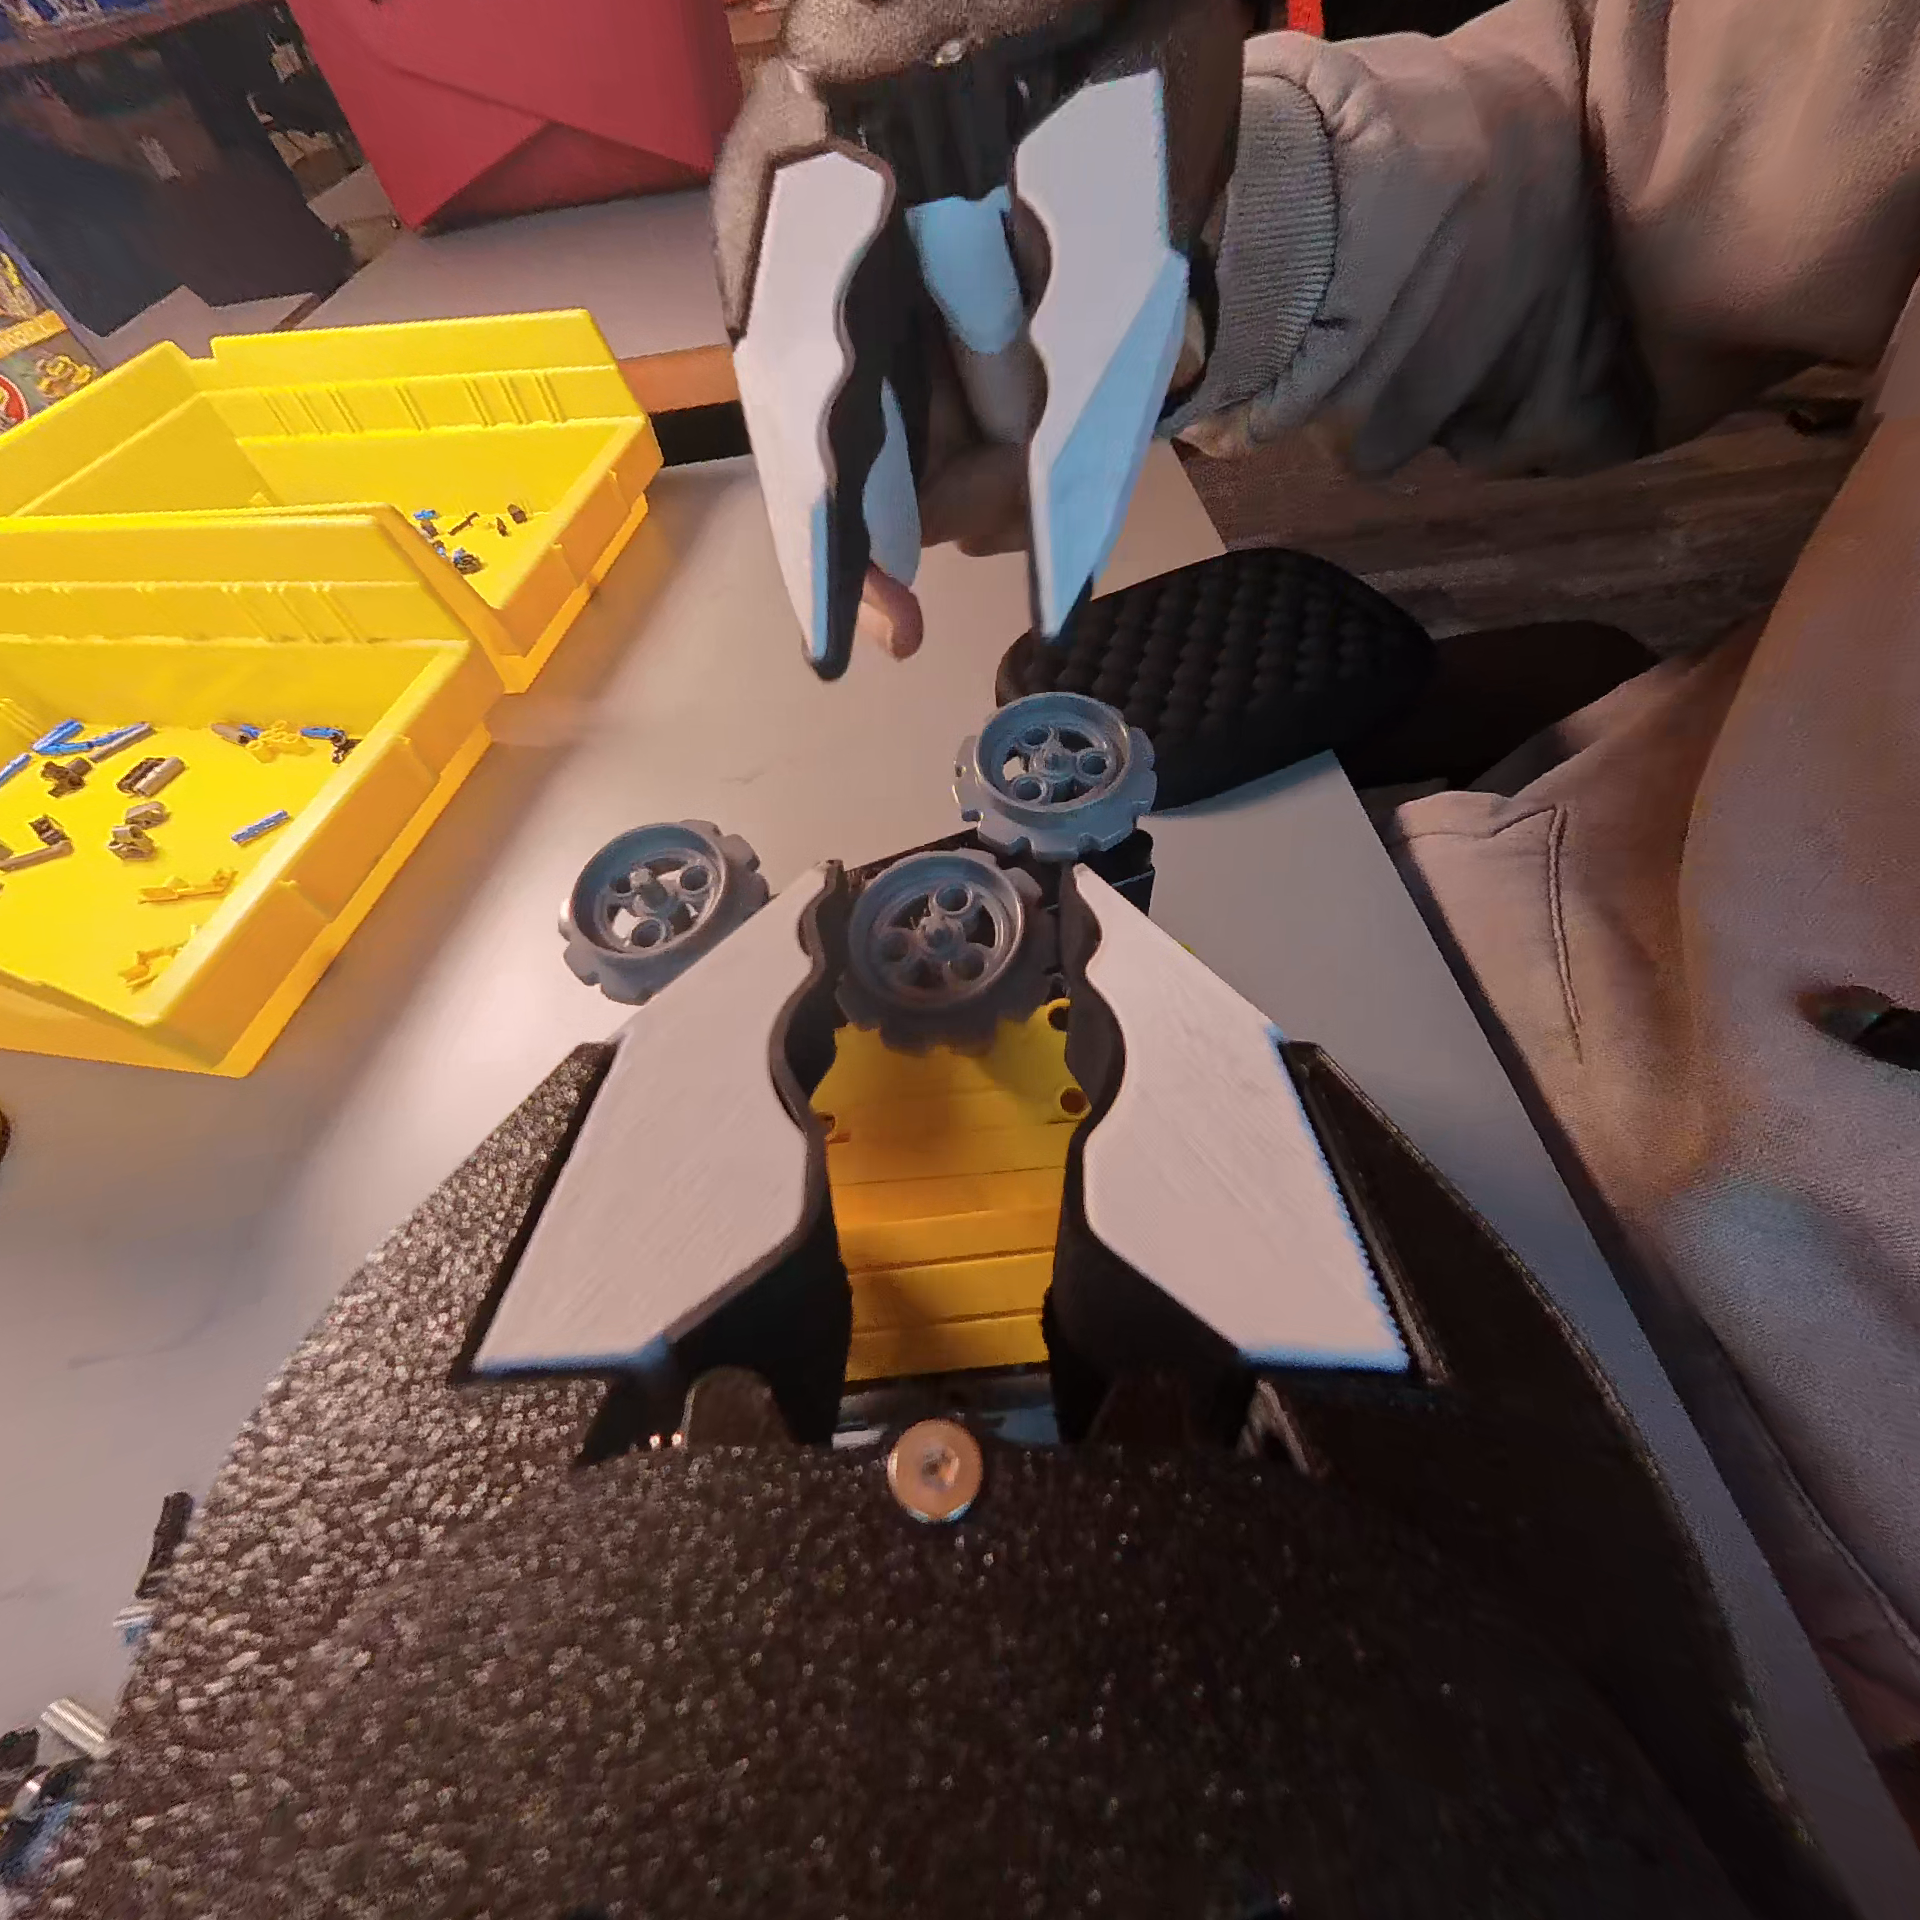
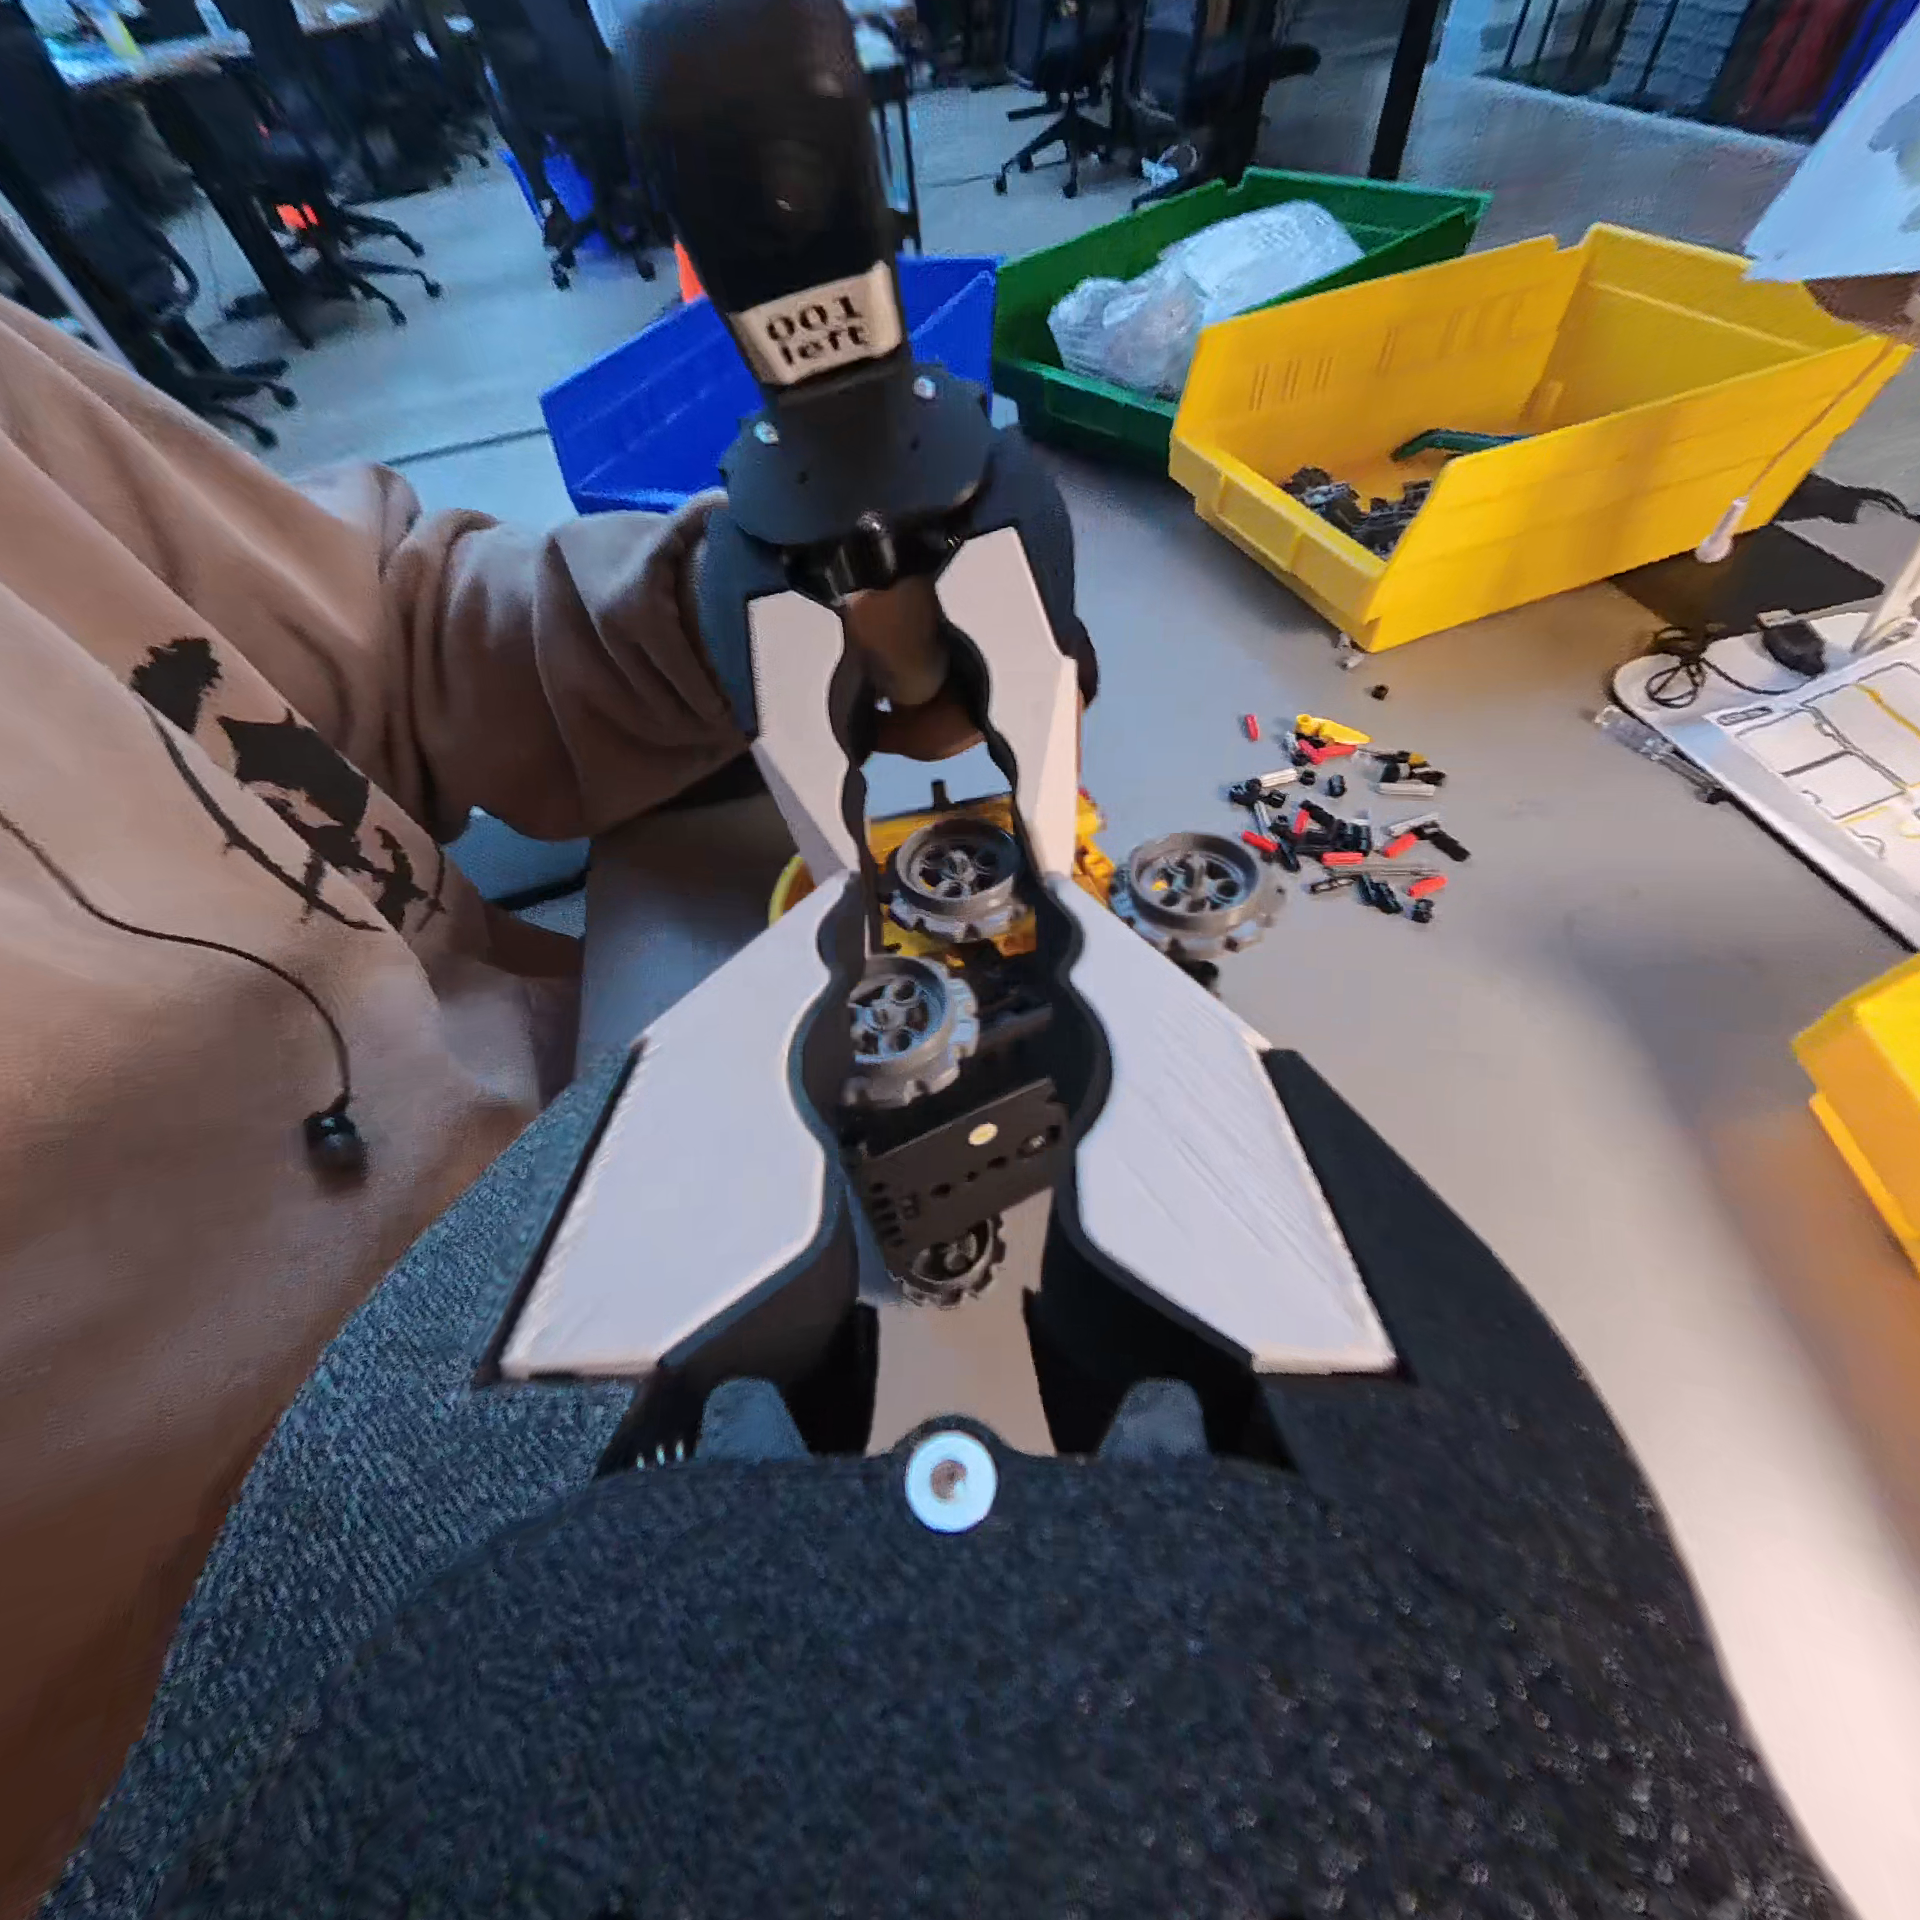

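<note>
A yellow and black brick model with grey toothed wheels lies on the grey table. My left gripper straddles it, its pads closed on either side of one grey wheel. The right wrist view shows the same gripper and wheel. Another wheel sits just beyond, and a third to the left. My right gripper hangs above the model, open and empty, with its tips clear of the wheels. In its own view it looks down on the model's black part.
Yellow bins with small parts stand to the left. The right wrist view shows a yellow bin, a green bin, a blue bin, a pile of loose parts and a printed sheet. A black chair seat lies past the table edge. The gap from one gripper's tips to the other's is roughly 4 cm.
</note>
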A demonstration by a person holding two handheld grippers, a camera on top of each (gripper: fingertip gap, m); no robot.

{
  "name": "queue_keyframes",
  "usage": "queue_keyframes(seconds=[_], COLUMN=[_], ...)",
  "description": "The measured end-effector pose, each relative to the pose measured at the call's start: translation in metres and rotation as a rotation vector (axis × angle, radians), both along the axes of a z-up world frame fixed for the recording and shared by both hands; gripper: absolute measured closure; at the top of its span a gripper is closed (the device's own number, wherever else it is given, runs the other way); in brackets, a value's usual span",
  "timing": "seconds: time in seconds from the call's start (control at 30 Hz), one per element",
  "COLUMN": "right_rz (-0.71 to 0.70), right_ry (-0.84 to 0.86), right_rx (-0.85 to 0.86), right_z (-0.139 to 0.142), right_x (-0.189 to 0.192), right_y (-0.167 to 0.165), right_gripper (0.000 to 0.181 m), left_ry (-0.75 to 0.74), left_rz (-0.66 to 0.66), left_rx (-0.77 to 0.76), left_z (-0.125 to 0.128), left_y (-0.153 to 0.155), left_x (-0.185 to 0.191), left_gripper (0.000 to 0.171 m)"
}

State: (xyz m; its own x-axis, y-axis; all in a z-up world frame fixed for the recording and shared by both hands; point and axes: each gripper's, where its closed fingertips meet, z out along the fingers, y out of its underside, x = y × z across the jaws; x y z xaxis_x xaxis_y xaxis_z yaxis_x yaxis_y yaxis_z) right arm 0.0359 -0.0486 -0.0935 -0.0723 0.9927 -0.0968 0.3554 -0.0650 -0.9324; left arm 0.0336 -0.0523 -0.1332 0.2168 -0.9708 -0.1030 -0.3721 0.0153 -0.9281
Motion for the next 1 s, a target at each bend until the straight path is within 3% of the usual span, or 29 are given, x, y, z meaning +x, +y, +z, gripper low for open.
queue_keyframes(seconds=[0.1,0.23,0.47,0.63,0.7,0.8,1.0], right_rz=[0.029,0.062,0.122,0.131,0.143,0.133,0.161], right_ry=[-0.092,-0.146,-0.390,-0.459,-0.449,-0.449,-0.568], right_rx=[0.000,0.026,0.195,0.214,0.195,0.189,0.361], right_z=[-0.019,-0.025,-0.041,-0.042,-0.041,-0.042,-0.048], right_x=[-0.007,-0.019,-0.031,-0.032,-0.030,-0.027,-0.015], right_y=[0.001,-0.003,-0.010,-0.006,-0.004,0.000,0.007], right_gripper=[0.150,0.147,0.129,0.141,0.142,0.142,0.141], left_ry=[-0.008,-0.037,0.023,0.000,0.007,0.027,0.026], left_rz=[-0.003,-0.005,0.027,0.055,0.062,0.091,0.105], left_rx=[0.000,0.013,-0.010,-0.033,-0.023,-0.007,0.029], left_z=[0.001,0.008,-0.009,-0.010,-0.011,-0.011,-0.008], left_y=[-0.003,-0.010,-0.006,-0.004,-0.003,0.001,0.005], left_x=[-0.001,-0.013,-0.017,-0.018,-0.018,-0.015,-0.007], left_gripper=[0.131,0.122,0.134,0.138,0.150,0.151,0.147])
